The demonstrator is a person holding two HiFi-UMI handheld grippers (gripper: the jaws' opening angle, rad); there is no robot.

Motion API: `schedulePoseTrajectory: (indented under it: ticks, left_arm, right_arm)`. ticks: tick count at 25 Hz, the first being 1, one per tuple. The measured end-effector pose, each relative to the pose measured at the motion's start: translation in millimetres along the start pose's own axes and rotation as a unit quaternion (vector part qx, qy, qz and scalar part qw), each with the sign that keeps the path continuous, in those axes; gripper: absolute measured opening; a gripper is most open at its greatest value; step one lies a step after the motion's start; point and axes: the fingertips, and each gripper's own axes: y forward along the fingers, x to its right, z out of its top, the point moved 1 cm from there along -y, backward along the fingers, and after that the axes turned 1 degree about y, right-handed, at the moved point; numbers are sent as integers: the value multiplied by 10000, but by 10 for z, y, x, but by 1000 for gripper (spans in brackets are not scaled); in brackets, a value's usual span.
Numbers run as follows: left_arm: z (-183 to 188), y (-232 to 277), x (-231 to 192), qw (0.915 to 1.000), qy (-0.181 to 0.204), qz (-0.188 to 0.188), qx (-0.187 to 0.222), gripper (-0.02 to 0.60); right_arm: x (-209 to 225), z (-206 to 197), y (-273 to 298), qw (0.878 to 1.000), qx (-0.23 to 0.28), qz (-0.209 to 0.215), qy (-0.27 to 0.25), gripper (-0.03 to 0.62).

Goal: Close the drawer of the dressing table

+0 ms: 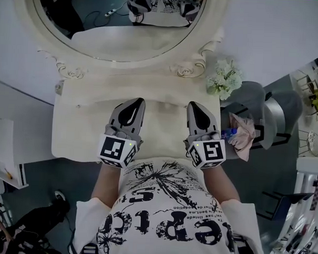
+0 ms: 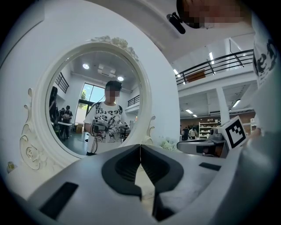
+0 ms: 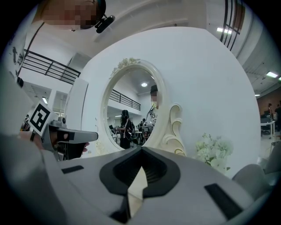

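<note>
The cream dressing table (image 1: 77, 128) stands in front of me with its oval mirror (image 1: 121, 22) behind the top. No drawer front shows in any view; the table's near edge is hidden by my torso and the grippers. My left gripper (image 1: 138, 101) hovers over the middle of the top, pointing at the mirror, jaws shut and empty. My right gripper (image 1: 194, 105) is beside it, also shut with nothing held. In the left gripper view the closed tips (image 2: 140, 147) face the mirror (image 2: 94, 110). The right gripper view shows closed tips (image 3: 141, 150) before the mirror frame (image 3: 173, 127).
White flowers (image 1: 224, 79) stand at the table's back right corner. A grey chair (image 1: 273, 110) with a pinkish cloth (image 1: 244, 137) and a blue bottle (image 1: 228, 134) is right of the table. A low white cabinet (image 1: 5, 154) is at the left.
</note>
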Motion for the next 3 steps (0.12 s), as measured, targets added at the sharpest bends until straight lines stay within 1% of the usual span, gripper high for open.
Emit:
schedulePoseTrajectory:
  ticks: [3]
  left_arm:
    - [20, -9, 28, 10000, -7, -1, 2, 20]
  right_arm:
    - [-6, 20, -32, 10000, -5, 9, -24, 17]
